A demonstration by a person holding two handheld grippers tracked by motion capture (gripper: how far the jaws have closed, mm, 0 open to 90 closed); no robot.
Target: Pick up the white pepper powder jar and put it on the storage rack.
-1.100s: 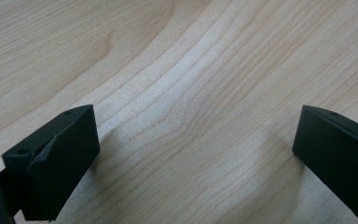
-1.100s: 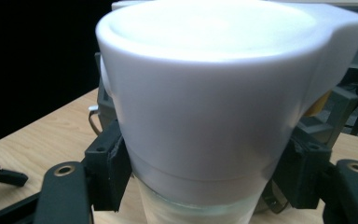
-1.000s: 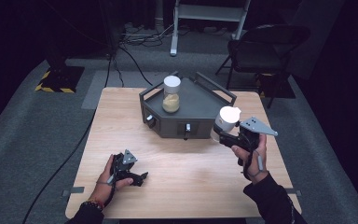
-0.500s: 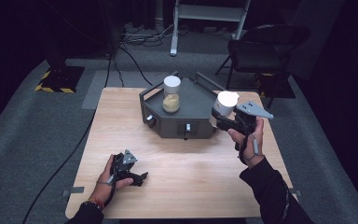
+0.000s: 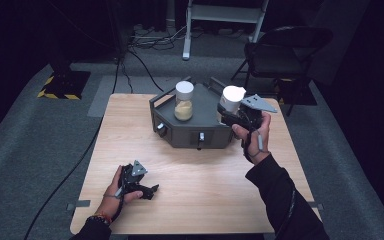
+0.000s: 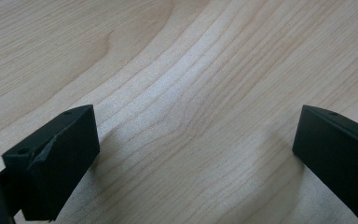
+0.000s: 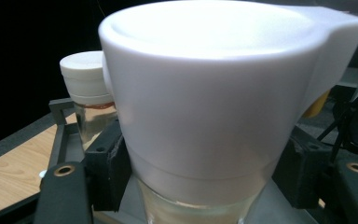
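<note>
My right claw (image 5: 231,116) grips the white-lidded jar (image 5: 230,101) upright, over the grey tray's (image 5: 195,134) three-o'clock end; the free spot sits at nine o'clock of it, beside the other jar (image 5: 184,100). Left claw (image 5: 147,191) rests wide open, empty, on the bench (image 5: 205,175).

Right hand-held gripper (image 5: 231,118) holds a white-capped jar (image 5: 230,100) above a dark grey tray (image 5: 190,132).
A second white-capped jar (image 5: 184,100) stands upright in the tray; the left hand-held gripper (image 5: 150,190) rests on the wooden desk (image 5: 205,180), well apart.

Dark room, table (image 5: 195,165) lit from above, white lid (image 7: 205,70) glaring, close-ups soft
</note>
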